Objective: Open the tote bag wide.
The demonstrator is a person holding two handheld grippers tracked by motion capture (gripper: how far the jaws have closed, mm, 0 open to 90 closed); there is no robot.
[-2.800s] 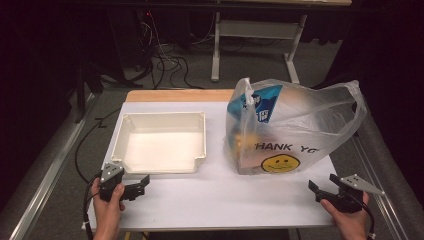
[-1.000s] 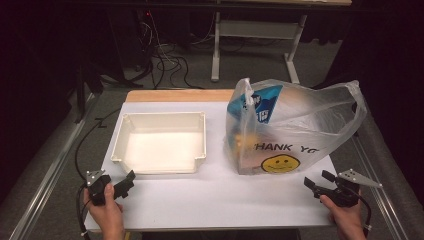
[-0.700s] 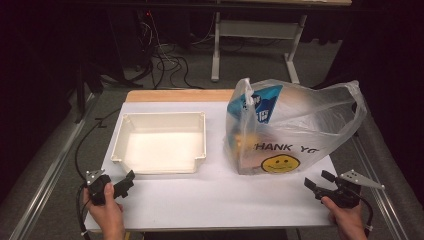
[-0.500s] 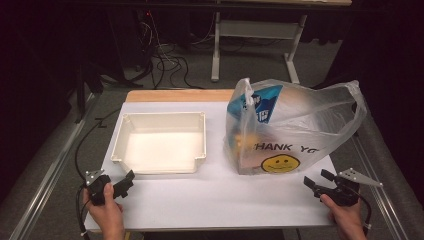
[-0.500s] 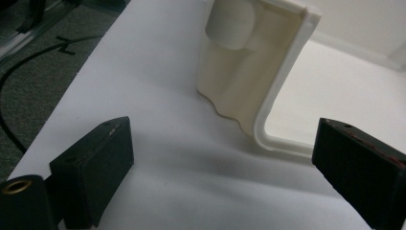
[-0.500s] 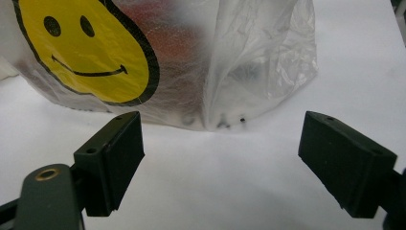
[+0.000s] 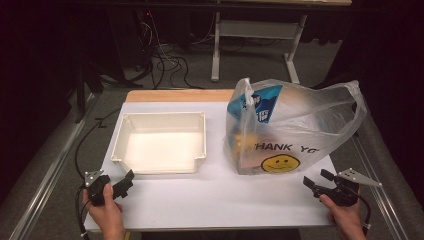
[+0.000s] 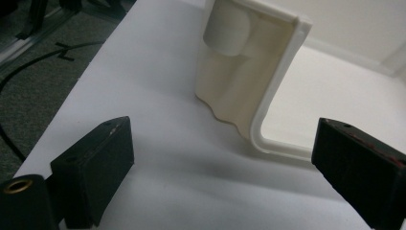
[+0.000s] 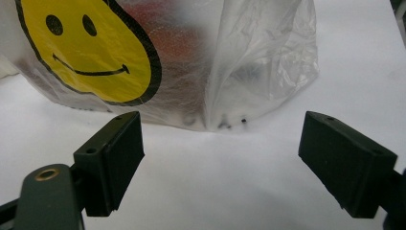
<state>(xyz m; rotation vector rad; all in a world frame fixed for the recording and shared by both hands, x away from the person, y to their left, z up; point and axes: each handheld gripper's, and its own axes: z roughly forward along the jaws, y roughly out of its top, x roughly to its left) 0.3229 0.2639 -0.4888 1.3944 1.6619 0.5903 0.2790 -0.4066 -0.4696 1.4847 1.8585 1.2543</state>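
A clear plastic bag with a yellow smiley face and "THANK YOU" print stands at the right of the white table, with packaged goods inside. An empty cream bin sits at the left. My left gripper rests open near the table's front left corner, just short of the bin's near corner. My right gripper is open at the front right, a little in front of the bag. Nothing lies between either pair of jaws.
A wooden strip edges the table's far side. Metal rails run along both sides. Behind the table stand desk legs and loose cables on the grey floor.
The left gripper has drawn back toward the front left corner since the earliest frame. The right gripper has shifted only slightly. Bag and bin are unmoved.
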